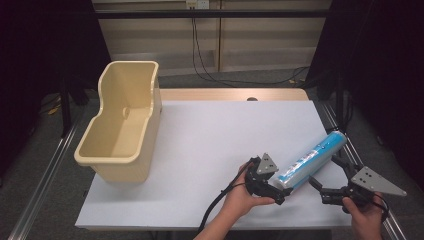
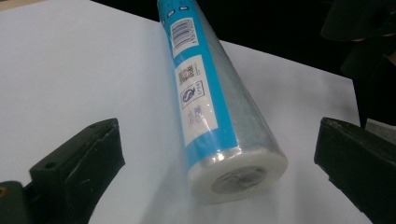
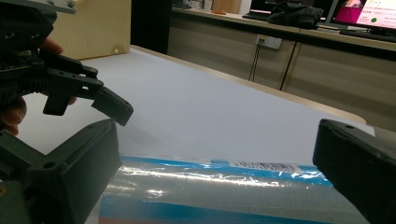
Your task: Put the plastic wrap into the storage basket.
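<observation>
Far to the left of your tools you see a beige plastic basket (image 1: 122,125) standing upright at the left edge of the white table (image 1: 200,145). Behind it, black cables (image 1: 210,75) hang down to the floor.

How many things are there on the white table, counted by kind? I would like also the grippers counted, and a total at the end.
Roll in blue and clear wrap: 1
Beige plastic bin: 1
Hand-held grippers: 2, the left gripper and the right gripper, both with jaws open around the roll
Total: 4
</observation>
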`<state>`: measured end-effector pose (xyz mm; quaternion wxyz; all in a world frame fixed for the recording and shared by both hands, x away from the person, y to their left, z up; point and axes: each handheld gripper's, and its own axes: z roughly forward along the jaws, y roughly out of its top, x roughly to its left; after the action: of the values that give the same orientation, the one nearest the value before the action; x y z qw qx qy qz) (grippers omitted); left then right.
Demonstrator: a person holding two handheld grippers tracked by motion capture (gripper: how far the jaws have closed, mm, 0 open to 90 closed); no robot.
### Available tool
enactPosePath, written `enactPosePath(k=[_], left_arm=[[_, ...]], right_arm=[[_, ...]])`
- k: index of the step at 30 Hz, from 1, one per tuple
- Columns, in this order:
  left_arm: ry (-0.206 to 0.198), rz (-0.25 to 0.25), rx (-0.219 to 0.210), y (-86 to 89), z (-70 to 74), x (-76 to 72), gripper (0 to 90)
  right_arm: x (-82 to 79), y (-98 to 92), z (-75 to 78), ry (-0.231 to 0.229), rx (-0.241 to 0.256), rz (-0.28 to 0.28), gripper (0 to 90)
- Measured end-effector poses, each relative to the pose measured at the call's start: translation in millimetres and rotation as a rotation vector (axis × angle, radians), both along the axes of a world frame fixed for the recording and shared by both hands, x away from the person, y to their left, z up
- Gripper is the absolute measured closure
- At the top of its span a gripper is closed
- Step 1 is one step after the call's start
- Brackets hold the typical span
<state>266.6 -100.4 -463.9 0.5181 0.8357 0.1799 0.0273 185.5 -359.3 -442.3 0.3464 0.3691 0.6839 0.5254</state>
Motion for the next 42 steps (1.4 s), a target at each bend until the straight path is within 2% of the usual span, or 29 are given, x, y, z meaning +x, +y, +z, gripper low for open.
enactPosePath(k=[4, 11, 12, 15, 17, 20, 21, 24, 25, 28, 30, 32, 35, 38, 42], left_arm=[[0.007, -0.011, 0.028, -7.2, -3.4, -1.6, 1.7], [0.021, -0.015, 0.07, -17.2, -8.6, 0.1, 2.1], [0.009, -0.018, 0.093, -20.1, -10.3, -0.8, 2.1], [0.004, -0.024, 0.098, -24.3, -12.7, -0.9, 2.3], [-0.004, -0.017, 0.119, -26.4, -14.1, -0.9, 3.1], [-0.001, -0.018, 0.12, -29.0, -15.8, -1.3, 4.5], [-0.008, -0.014, 0.145, -30.4, -17.2, -0.8, 5.2], [-0.006, -0.009, 0.146, -32.0, -18.8, 0.4, 6.8], [-0.016, -0.007, 0.159, -33.8, -20.7, 1.3, 8.9], [-0.01, -0.01, 0.169, -34.7, -20.9, 2.4, 11.0], [0.021, -0.011, 0.163, -34.7, -21.1, 2.0, 15.2], [0.031, -0.022, 0.162, -34.3, -20.7, 1.9, 18.6], [0.044, -0.014, 0.17, -32.8, -18.4, 0.5, 25.1], [0.075, 0.041, 0.165, -25.8, -16.0, 2.8, 28.5], [0.08, 0.058, 0.159, -18.5, -15.7, 6.2, 31.1]], right_arm=[[-0.4, -0.2, 0.2, -0.006, -0.015, 0.0, 0.1], [-0.8, -1.7, 0.2, -0.006, -0.008, 0.001, 0.1], [-0.8, -1.6, 0.2, -0.006, -0.009, 0.0, 0.1], [-1.2, -2.3, -0.3, -0.005, -0.012, 0.001, 0.1], [-1.8, -3.1, -1.0, 0.0, -0.008, 0.004, 0.1], [-2.8, -3.6, -1.1, 0.0, -0.006, 0.0, 0.1], [-3.0, -3.9, -1.0, -0.004, -0.007, 0.0, 0.1], [-3.7, -3.9, -0.6, -0.004, -0.002, -0.007, 0.1], [-4.1, -4.8, -0.7, -0.002, -0.009, -0.004, 0.1], [-4.3, -5.2, -0.7, -0.002, -0.009, -0.003, 0.1], [-4.7, -4.9, -0.8, -0.002, -0.011, -0.002, 0.1], [-4.7, -4.7, -0.9, -0.002, -0.012, -0.003, 0.0], [-5.2, -4.7, -0.6, 0.0, -0.016, -0.003, 0.0], [-5.4, -5.3, -0.7, -0.004, -0.013, -0.006, 0.1], [-5.1, -5.3, -1.4, 0.0, -0.014, -0.006, 0.1]])
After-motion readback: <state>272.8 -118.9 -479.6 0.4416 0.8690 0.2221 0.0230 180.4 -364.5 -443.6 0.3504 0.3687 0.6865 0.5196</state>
